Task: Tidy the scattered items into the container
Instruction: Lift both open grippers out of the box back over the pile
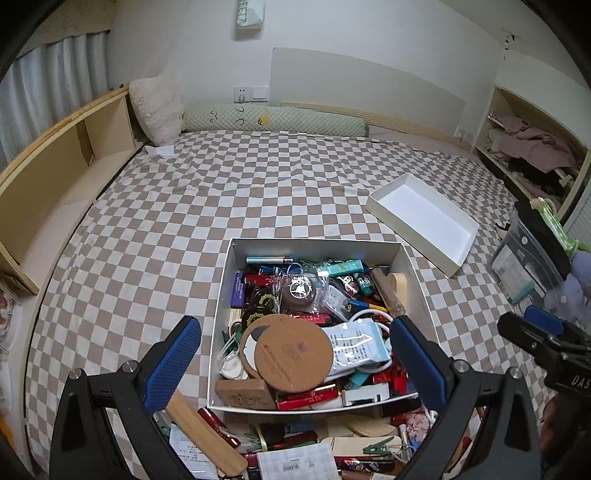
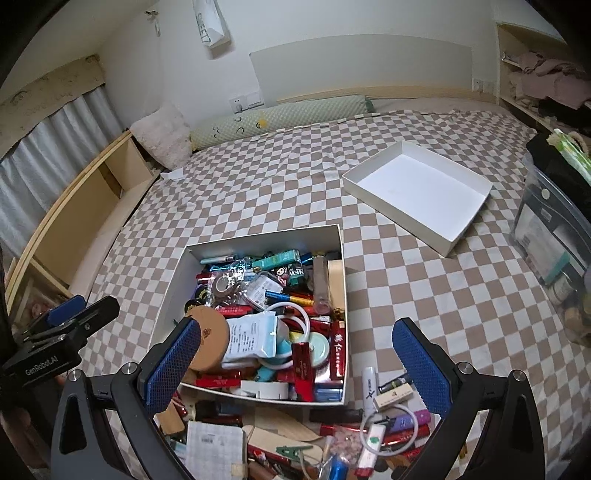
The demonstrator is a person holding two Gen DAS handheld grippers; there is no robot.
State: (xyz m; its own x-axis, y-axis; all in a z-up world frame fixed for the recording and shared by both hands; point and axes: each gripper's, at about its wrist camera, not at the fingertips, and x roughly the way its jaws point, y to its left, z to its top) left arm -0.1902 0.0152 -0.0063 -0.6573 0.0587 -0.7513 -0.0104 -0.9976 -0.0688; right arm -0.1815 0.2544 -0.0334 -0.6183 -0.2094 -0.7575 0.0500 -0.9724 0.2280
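Two grippers over a checkered bedspread [image 1: 229, 199], both with jaws spread wide and nothing between the blue pads. Left gripper [image 1: 295, 362] hangs above the near end of the white box [image 1: 221, 295]; right gripper [image 2: 295, 365] above the box's near right corner.

Hard to make out: box is heaped full, most items overlapping and half buried. A round cork coaster [image 1: 293, 352] lies on top, covering a black-and-white disc beneath it. A white packet with printed text [image 1: 356, 345] sits just beside the coaster; print too small to read. Loose pile [image 2: 332, 435] at the near edge of the box is cut off by the frame bottom and partly hidden behind the gripper fingers.

Writing: "NEW" on a dark green pack [image 2: 296, 274] at the box's far end. "GenRobot.AI" on the left gripper's body, seen from the right wrist view. "SWEET" on a white bag [image 2: 210, 22] hanging on the wall.

Edges and room: shallow white lid [image 2: 417, 192] lies open side up, well apart from the box, toward the far right. Clear plastic bin [image 2: 554, 236] at the right edge of the bed. Wide bare bedspread between box and green bolster pillow [image 1: 273, 120].
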